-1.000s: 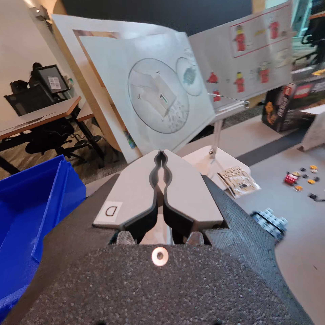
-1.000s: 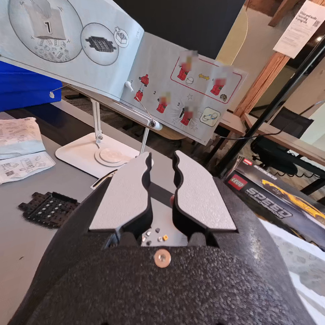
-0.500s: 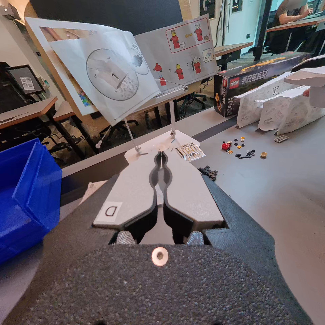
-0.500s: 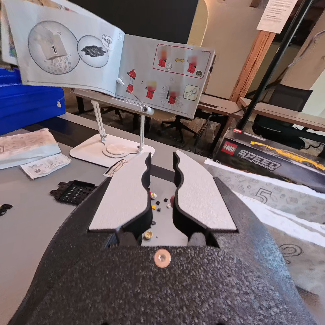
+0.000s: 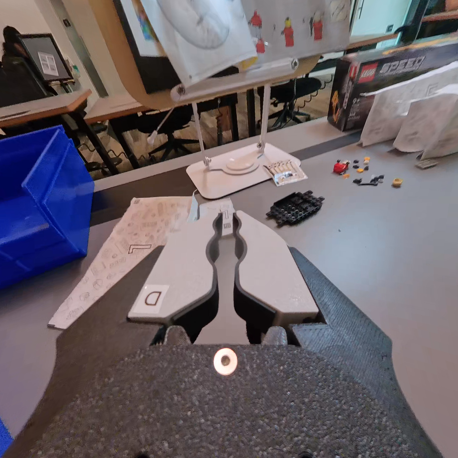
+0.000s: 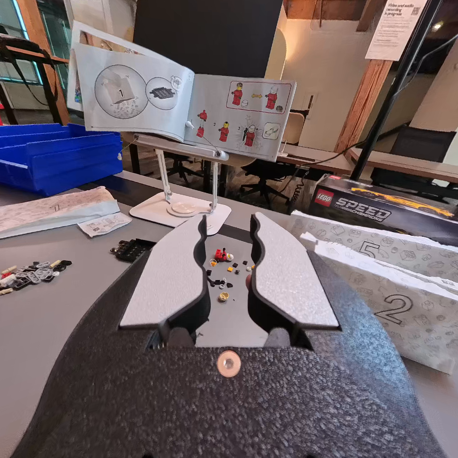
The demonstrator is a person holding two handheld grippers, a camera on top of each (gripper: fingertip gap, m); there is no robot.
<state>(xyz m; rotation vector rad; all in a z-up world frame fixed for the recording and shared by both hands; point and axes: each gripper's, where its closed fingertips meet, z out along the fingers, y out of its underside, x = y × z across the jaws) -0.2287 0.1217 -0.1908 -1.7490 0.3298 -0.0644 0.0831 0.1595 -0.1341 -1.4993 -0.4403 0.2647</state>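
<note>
We are holding the right gripper (image 6: 228, 224), jaws parted and empty, over loose small bricks (image 6: 224, 270); the left gripper (image 5: 226, 218), jaws slightly apart, is hovering above an opened paper bag (image 5: 138, 245). Beyond, nothing is looking assembled under the instruction booklet (image 6: 186, 109).

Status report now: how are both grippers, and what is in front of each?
Left gripper slightly open, empty, over small paper slip. Right gripper open, empty, above loose small bricks. Paper bags to its right.

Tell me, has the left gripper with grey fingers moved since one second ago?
Yes. The left gripper has drawn back and tilted down: the white book stand now sits farther ahead, and a printed paper bag shows beneath.
</note>
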